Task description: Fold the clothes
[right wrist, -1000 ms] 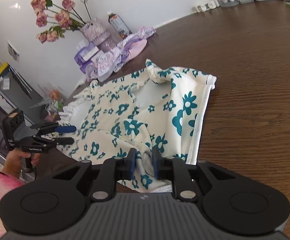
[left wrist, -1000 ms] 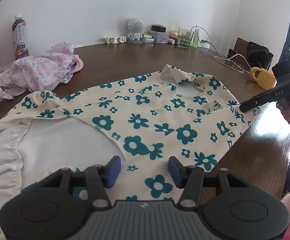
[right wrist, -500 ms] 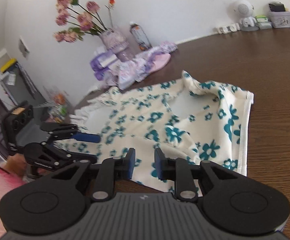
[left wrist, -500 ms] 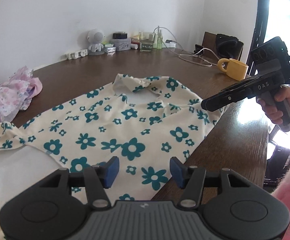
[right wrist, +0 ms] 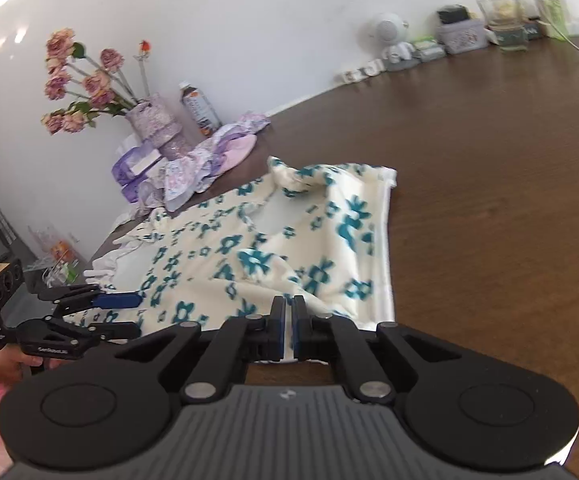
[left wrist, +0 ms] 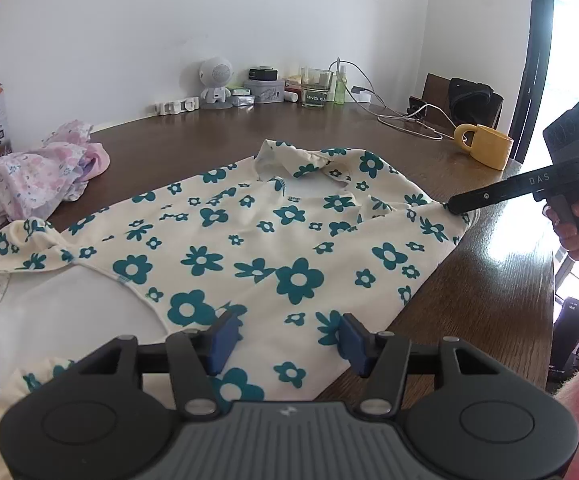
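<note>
Big brown table (left wrist: 489, 304) all across both views. Cream dress with teal flowers (left wrist: 257, 240) spread flat over the middle of the left wrist view, near the table's front edge. Right tongs (right wrist: 288, 322) at the bottom middle of the right wrist view, squeezed tight on the dress's near edge. Left tongs (left wrist: 285, 340) at the bottom middle, spread wide over the dress, holding nothing. Pink clothes pile (left wrist: 29, 176) at middle left. Yellow mug (left wrist: 485, 150) at upper right.
</note>
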Demonstrator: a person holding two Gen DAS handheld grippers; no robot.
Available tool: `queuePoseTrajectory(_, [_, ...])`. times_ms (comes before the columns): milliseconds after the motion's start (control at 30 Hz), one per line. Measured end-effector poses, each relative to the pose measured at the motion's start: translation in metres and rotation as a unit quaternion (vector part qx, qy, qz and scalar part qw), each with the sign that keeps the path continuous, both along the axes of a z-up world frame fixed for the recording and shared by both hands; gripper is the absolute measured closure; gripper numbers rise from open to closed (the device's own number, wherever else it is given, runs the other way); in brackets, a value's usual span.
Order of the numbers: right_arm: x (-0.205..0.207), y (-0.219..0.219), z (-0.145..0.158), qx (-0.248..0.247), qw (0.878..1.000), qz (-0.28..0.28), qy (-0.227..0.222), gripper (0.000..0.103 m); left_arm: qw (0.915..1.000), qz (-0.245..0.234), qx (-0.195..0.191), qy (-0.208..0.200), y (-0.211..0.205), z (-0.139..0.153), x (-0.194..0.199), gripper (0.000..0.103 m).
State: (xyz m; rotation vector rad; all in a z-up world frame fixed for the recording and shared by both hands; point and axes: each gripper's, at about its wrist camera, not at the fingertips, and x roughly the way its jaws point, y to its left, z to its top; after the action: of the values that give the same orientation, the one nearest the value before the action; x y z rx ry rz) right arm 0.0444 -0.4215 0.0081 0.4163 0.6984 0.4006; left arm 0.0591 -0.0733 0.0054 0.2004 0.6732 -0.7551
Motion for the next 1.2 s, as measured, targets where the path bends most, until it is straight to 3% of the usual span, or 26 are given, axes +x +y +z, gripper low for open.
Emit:
queuePoseTrajectory(167, [-0.001, -0.007, -0.012, 0.010, 1.000, -0.016, -0.001, 0.100, 1.0000, 0.000, -0.005, 0.001, 0.003, 0.000, 0.000, 0.047])
queuePoseTrajectory(333, [-0.007, 0.005, 0.003, 0.010, 1.000, -0.016, -0.020, 0.097, 0.9994, 0.031, -0.010, -0.008, 0.021, 0.013, -0.010, 0.047])
queuePoseTrajectory(467, [-0.004, 0.043, 0.021, 0.005, 0.998, 0.030, -0.054, 0.095, 0.9958, 0.085, -0.032, -0.015, 0.052, 0.027, -0.022, 0.047])
queuePoseTrajectory(533, [0.004, 0.066, 0.025, -0.010, 0.997, 0.055, -0.059, 0.089, 0.9931, 0.110, -0.034, -0.017, 0.068, 0.031, -0.029, 0.047])
queuePoseTrajectory(700, [0.029, 0.115, 0.020, -0.062, 0.993, 0.081, -0.053, 0.085, 0.9821, 0.183, -0.041, -0.019, 0.111, 0.034, -0.048, 0.047])
queuePoseTrajectory(833, [0.039, 0.136, 0.014, -0.086, 0.992, 0.082, -0.048, 0.085, 0.9698, 0.241, -0.040, -0.006, 0.144, 0.030, -0.058, 0.047])
queuePoseTrajectory(900, [0.041, 0.141, 0.011, -0.096, 0.991, 0.077, -0.045, 0.080, 0.9637, 0.262, -0.050, -0.005, 0.161, 0.031, -0.062, 0.046])
queuePoseTrajectory(1000, [0.043, 0.145, 0.008, -0.113, 0.991, 0.069, -0.037, 0.078, 0.9530, 0.299, -0.047, -0.017, 0.185, 0.034, -0.065, 0.039])
queuePoseTrajectory(1200, [0.044, 0.150, 0.006, -0.125, 0.990, 0.063, -0.031, 0.078, 0.9491, 0.315, 0.004, 0.000, 0.206, 0.022, -0.058, 0.035])
